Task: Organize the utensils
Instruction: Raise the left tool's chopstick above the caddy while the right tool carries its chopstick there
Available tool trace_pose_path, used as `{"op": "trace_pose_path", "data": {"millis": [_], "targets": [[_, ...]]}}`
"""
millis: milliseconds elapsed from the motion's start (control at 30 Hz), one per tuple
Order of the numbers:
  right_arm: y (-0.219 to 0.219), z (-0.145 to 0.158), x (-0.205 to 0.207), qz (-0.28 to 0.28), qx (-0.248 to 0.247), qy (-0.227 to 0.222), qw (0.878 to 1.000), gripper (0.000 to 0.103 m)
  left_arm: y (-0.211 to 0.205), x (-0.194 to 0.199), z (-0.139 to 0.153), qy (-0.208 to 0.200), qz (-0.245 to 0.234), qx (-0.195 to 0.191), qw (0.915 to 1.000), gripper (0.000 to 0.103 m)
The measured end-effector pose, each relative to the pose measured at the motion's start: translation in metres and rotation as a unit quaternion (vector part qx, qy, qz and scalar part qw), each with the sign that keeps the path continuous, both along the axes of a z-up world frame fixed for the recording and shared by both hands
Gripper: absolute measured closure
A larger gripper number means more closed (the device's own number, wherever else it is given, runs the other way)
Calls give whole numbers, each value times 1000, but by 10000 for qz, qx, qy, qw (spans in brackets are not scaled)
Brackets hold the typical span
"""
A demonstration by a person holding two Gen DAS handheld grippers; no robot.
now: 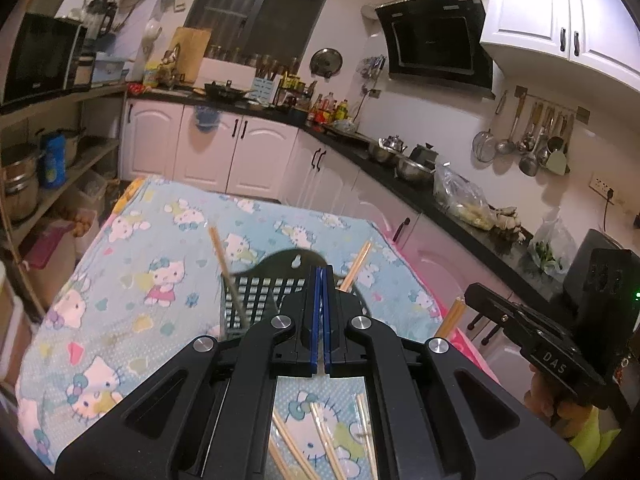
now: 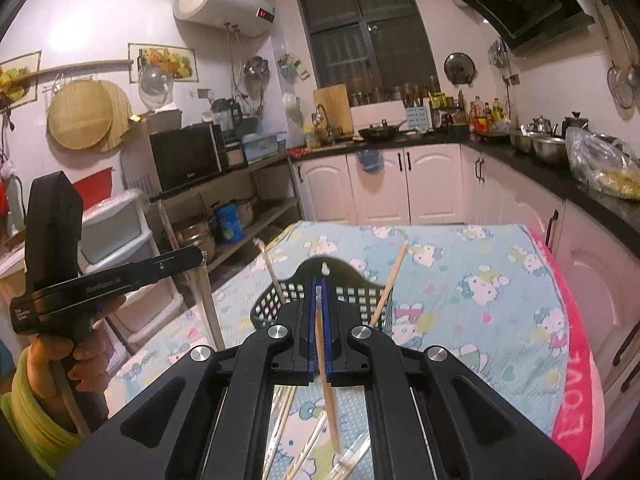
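A black perforated utensil basket (image 1: 260,296) stands on the Hello Kitty tablecloth (image 1: 132,264), with two wooden chopsticks (image 1: 226,276) leaning in it. My left gripper (image 1: 322,272) is shut and empty just above the basket. Several loose chopsticks (image 1: 316,440) lie on the cloth below it. In the right wrist view my right gripper (image 2: 320,280) is shut on a chopstick (image 2: 326,368) that runs between its blue pads, over the basket (image 2: 276,300). More chopsticks (image 2: 304,448) lie beneath. The right gripper body also shows in the left wrist view (image 1: 536,340).
Black countertops (image 1: 440,196) with bowls, bottles and bags run along the right and back. A shelf with a microwave (image 2: 188,156) stands to the left. The table's pink edge (image 2: 576,340) is on the right.
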State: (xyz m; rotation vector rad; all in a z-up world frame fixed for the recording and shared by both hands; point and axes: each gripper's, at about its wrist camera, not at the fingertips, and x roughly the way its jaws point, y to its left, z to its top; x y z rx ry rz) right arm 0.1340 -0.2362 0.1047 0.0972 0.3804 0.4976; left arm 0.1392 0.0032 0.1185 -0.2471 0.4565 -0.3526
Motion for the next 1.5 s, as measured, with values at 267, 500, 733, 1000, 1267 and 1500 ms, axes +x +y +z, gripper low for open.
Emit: {"op": "trace_pose_path", "data": {"millis": [267, 500, 733, 1000, 1267, 1500], "targets": [[-6, 23, 6, -77, 108, -266, 9996, 100, -6, 14, 21, -204, 0, 9, 9998, 103], [-5, 48, 15, -87, 144, -519, 9985, 100, -18, 27, 42, -428, -21, 10, 9991, 103], [-1, 76, 28, -142, 174, -803, 9965, 100, -27, 41, 65, -744, 82, 56, 9972, 103], [0, 95, 48, -204, 276, -992, 9945, 100, -37, 64, 70, -794, 140, 126, 9967, 103], [-1, 94, 64, -234, 355, -1035, 9937, 100, -38, 80, 59, -749, 215, 27, 9970, 103], [2, 86, 78, -254, 332, -971, 9944, 100, -32, 91, 37, -625, 208, -160, 9977, 103]]}}
